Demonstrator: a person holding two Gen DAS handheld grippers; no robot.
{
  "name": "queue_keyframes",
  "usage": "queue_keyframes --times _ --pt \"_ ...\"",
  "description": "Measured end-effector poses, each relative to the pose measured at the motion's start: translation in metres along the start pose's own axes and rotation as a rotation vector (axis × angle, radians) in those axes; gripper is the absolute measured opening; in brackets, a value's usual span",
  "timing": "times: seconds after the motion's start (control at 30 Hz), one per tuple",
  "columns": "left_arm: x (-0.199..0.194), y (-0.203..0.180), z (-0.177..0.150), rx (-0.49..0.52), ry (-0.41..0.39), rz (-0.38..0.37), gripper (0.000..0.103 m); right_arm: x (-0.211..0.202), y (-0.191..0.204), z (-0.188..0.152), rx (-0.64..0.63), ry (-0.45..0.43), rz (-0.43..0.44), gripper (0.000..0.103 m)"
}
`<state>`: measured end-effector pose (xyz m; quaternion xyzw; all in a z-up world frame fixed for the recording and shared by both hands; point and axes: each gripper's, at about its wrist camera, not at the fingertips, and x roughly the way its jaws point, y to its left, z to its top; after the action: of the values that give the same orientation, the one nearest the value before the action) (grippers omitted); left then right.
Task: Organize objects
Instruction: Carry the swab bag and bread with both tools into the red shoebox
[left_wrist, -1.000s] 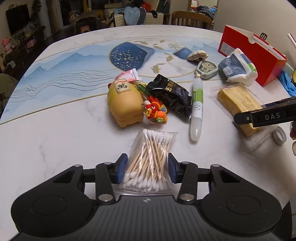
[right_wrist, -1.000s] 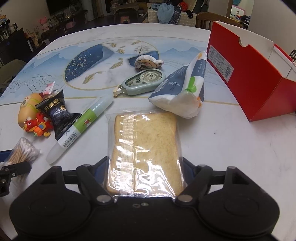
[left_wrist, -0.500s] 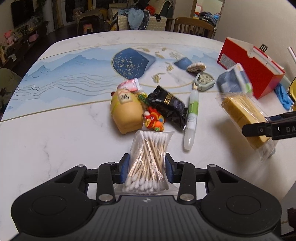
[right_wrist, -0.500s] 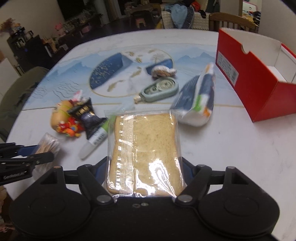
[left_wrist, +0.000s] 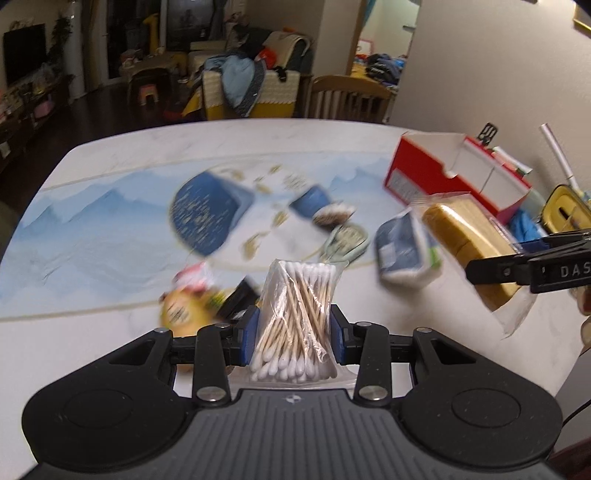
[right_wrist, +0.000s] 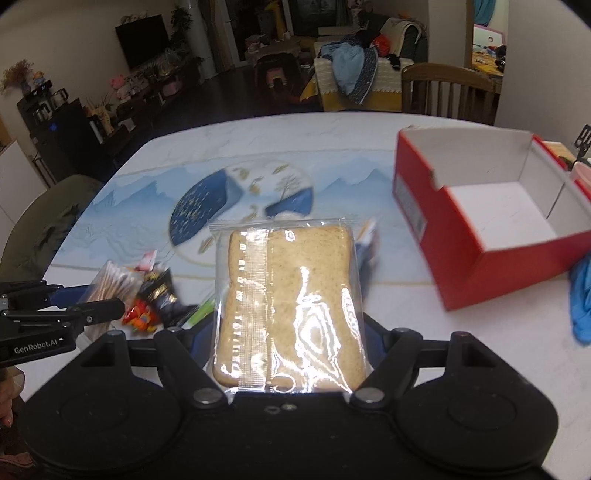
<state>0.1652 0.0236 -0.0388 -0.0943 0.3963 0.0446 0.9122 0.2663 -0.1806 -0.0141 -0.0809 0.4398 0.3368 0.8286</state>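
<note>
Nearest the lens in the left wrist view, my left gripper (left_wrist: 294, 334) has its jaws clamped on a clear bag of cotton swabs (left_wrist: 297, 325), which stands upright between the blue pads, white tips bunched at the bottom centre of the frame. Those jaws have just been closing a little further on the bag. Just behind it, left of centre, I see a yellow toy (left_wrist: 183, 314) and a dark snack packet (left_wrist: 238, 301) lying blurred on the bench (left_wrist: 110, 343). Further right, a blue and white tissue pack (left_wrist: 406, 247) lies on the bench, and my right gripper (right_wrist: 290, 354) reaches in from the right edge.

Low in the right wrist view, that gripper's jaws are set wide and pressed against both sides of a wrapped slice of bread (right_wrist: 290, 302), which fills the middle of the frame with its wrapper catching glare. At lower left the left gripper comes in with the swabs. Beyond the bread, at the right of the frame, a red box (right_wrist: 476, 236) stands open on the bench, its white inside showing. A blue cloth (right_wrist: 581, 302) lies just beside it at the right edge. At the top of the frame, a wooden chair (right_wrist: 447, 92) stands behind the bench.
</note>
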Motion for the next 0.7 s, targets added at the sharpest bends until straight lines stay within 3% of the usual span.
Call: queue_keyframes --times 0.7 --pt "0.068 -0.149 0.129 0.262 -0.018 -0.185 0.037 -0.010 -0.140 0.077 0.149 -0.106 -0.129 0.076"
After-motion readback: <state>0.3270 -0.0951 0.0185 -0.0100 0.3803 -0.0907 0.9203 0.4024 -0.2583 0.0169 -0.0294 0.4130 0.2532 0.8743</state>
